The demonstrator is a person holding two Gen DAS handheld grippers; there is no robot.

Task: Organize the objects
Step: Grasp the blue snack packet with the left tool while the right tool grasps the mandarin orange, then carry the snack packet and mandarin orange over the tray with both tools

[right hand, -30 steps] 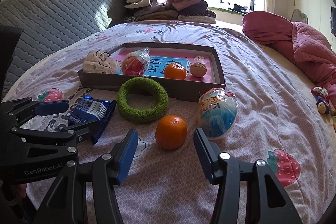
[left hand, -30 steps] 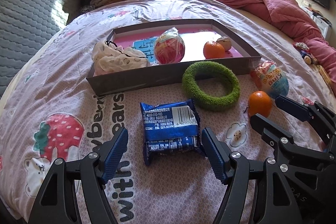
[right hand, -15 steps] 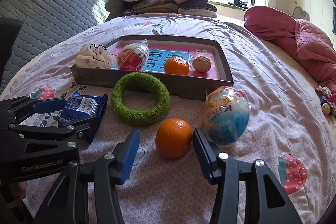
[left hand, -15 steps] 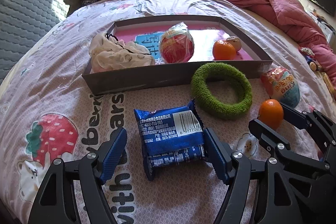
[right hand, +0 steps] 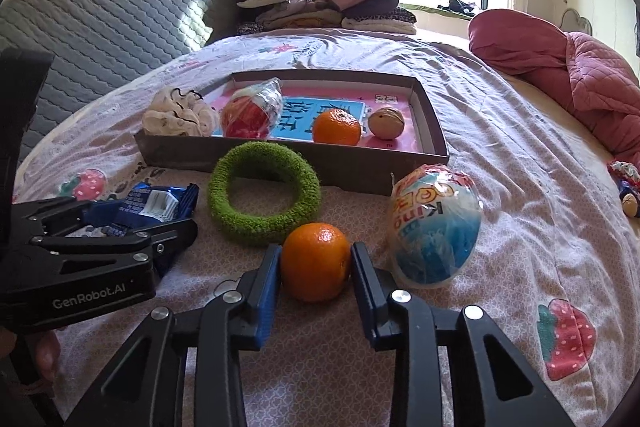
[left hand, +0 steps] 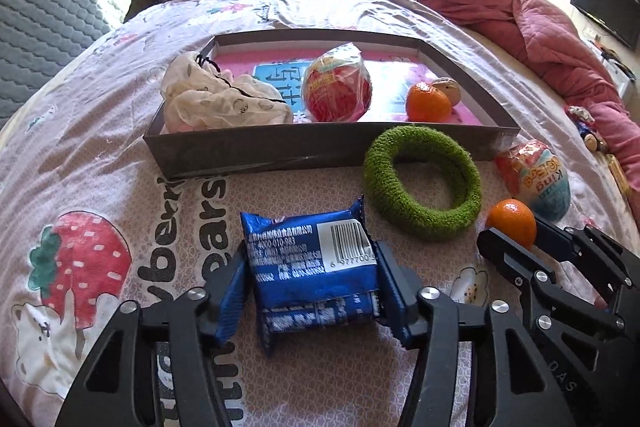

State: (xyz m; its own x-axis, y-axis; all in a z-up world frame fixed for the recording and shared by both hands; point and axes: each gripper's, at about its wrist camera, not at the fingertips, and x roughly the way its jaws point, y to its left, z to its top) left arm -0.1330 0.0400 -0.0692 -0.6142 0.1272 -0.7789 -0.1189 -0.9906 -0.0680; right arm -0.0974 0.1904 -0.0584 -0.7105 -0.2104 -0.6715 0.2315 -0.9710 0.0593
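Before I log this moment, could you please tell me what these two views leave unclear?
- Left wrist view: the nut sits half behind the tray orange.
- Left wrist view: the small print on the blue packet is blurred.
- Right wrist view: the left claw covers most of the packet.
- Both views: what the white cloth bundle holds is hidden.

Two oranges [right hand: 316, 261] [right hand: 336, 127], two wrapped toy eggs [right hand: 436, 223] [right hand: 251, 113], one green ring [right hand: 264, 199], one blue snack packet [left hand: 312, 267], one box [right hand: 434, 131], one walnut [right hand: 386, 123]
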